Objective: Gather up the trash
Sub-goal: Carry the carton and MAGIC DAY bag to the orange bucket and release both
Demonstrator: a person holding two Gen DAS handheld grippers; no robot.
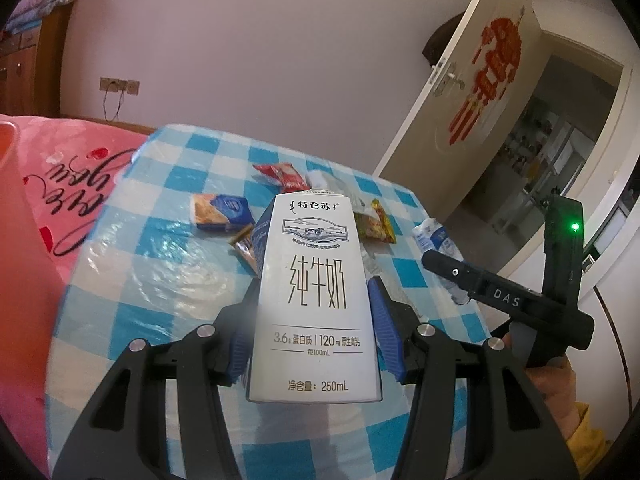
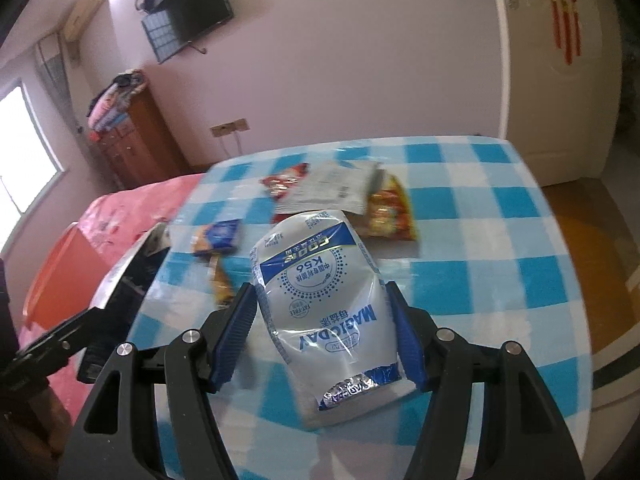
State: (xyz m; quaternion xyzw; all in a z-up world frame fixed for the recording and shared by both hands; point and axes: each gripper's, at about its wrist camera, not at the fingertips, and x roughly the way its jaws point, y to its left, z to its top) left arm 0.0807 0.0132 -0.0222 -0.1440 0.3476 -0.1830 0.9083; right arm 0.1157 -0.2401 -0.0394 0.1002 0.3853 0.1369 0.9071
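Observation:
My left gripper (image 1: 312, 320) is shut on a white 250 mL milk carton (image 1: 314, 300) and holds it above the blue checked table (image 1: 168, 264). My right gripper (image 2: 320, 320) is shut on a crumpled white and blue drink pouch (image 2: 324, 312), also lifted over the table; the right gripper also shows in the left wrist view (image 1: 440, 258) at the table's right side with the pouch (image 1: 434, 238). Loose wrappers lie further back: a blue biscuit pack (image 1: 220, 210), a red wrapper (image 1: 280, 176), a yellow snack bag (image 1: 376, 222) and a white sachet (image 2: 336, 188).
An orange bin (image 2: 52, 276) stands left of the table beside a pink bedcover (image 1: 76, 184). A white door (image 1: 468, 92) with a red decoration stands open at the right. A wooden cabinet (image 2: 132, 140) is at the back left.

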